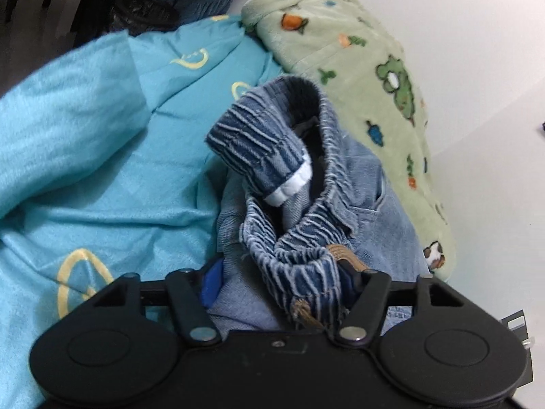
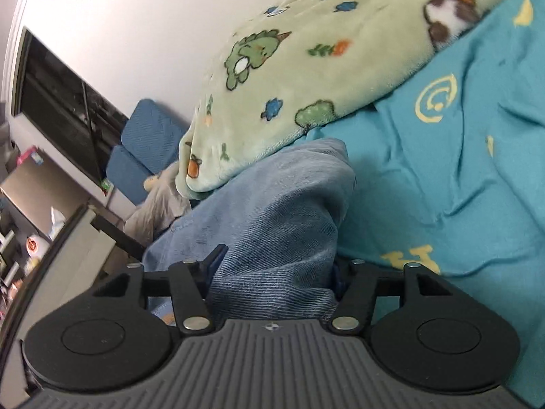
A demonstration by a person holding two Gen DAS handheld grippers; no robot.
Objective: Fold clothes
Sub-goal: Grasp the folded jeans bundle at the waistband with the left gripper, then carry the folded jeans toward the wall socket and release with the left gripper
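A pair of small blue denim jeans with a ribbed elastic waistband lies bunched on a teal bedsheet. In the left wrist view my left gripper is shut on the waistband end, and the denim fills the gap between its blue pads. In the right wrist view a fold of the jeans fills the space between the fingers, so my right gripper is shut on it. The denim hides most of the pads in both views.
A pale green fleece garment with animal prints lies against the jeans, partly over them. The teal sheet stretches to the right. A white wall is behind. Blue cushions, grey cloth and shelves stand at the left.
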